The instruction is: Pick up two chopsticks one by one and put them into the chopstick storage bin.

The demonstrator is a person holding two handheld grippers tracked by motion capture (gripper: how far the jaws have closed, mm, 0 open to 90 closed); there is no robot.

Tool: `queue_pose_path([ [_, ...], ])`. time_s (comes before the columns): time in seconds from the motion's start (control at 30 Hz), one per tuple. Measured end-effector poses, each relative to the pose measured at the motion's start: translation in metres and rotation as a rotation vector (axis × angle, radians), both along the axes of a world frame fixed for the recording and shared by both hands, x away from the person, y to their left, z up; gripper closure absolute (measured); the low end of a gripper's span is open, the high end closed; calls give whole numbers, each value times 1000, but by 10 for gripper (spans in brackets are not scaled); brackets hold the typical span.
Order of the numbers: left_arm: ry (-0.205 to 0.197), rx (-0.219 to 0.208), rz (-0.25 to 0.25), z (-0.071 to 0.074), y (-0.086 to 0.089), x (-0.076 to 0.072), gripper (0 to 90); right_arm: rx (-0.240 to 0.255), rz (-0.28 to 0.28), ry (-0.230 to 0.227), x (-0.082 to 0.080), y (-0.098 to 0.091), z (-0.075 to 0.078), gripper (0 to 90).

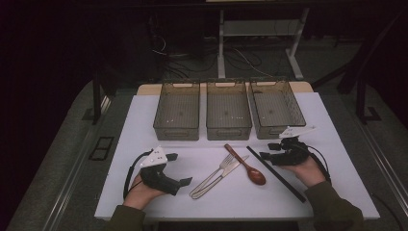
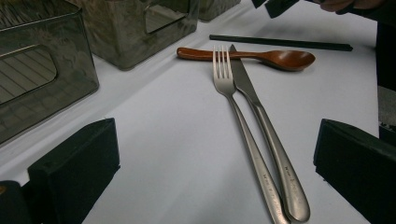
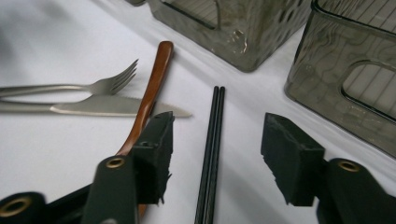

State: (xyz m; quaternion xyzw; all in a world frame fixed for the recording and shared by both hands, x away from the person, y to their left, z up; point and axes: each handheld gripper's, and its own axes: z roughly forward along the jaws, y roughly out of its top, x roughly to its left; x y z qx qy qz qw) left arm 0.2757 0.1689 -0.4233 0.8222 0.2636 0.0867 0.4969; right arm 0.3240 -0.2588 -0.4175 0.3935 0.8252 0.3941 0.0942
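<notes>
The fork and knife are shiny, smooth metal. The spoon is glossy brown wood. The chopsticks look matt black. The bins are smoky, see-through plastic.

I see a dim room, white counter under soft light, grey floor either side, white desk frame legs beyond its far edge, tangled cables on the floor, darkness behind.
</notes>
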Motion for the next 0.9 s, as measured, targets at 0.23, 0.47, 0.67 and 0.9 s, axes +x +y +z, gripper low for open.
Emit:
queue_pose_path([
  [0.23,5,-2,7,0,1,-1,0,9,24,-7,-17,-13,4,370],
  [0.47,7,4,6,-1,1,-2,0,23,29,-18,-36,-26,1,389],
  [0.67,7,-1,8,-2,1,-3,0,16,38,-16,-49,-32,-3,420],
  [0.9,11,-5,10,-3,1,-3,0,19,17,-7,-67,-50,-8,500],
])
